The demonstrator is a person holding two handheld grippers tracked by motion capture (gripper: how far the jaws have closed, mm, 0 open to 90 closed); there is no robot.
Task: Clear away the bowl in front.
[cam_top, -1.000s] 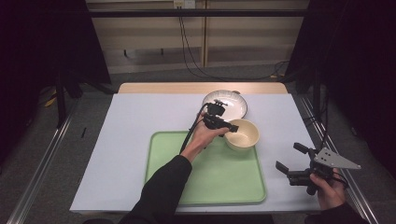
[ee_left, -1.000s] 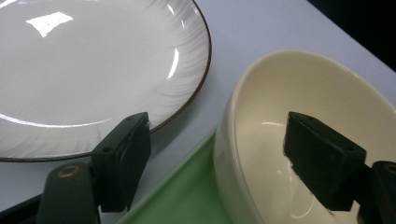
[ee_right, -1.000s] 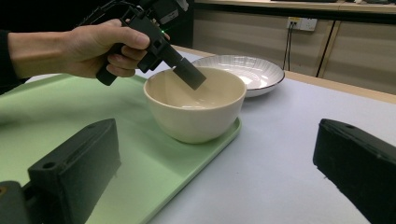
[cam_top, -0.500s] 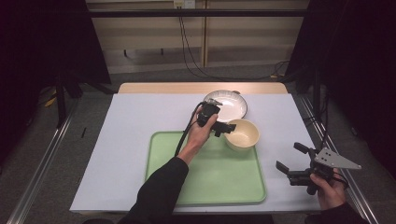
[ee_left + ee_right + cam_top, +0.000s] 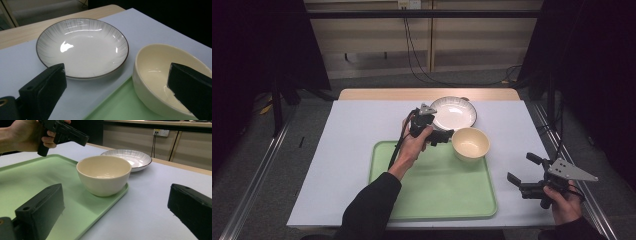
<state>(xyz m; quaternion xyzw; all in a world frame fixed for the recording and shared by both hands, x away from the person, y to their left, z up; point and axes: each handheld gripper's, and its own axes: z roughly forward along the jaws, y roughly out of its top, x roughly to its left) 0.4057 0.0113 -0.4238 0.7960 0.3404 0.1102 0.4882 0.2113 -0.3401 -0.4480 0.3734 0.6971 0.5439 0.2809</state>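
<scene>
A cream bowl (image 5: 470,143) stands on the far right corner of a green tray (image 5: 437,195); it also shows in the left gripper view (image 5: 162,75) and the right gripper view (image 5: 103,175). My left gripper (image 5: 444,136) hovers just left of the bowl, open, with nothing between its jaws (image 5: 116,75). Behind the bowl a white plate with a dark rim (image 5: 453,112) lies on the white table cover. My right gripper (image 5: 520,167) is held open off the tray's right edge near the table front, pointing toward the bowl (image 5: 115,202).
The tray (image 5: 30,177) has a broad bare surface in front of the bowl. The plate (image 5: 82,47) is close to the table's far wooden edge (image 5: 427,94). Cables hang behind the table, with dark curtains at both sides.
My left gripper has drawn back to the left, away from the bowl's rim. The bowl, plate and right gripper have stayed in place.
</scene>
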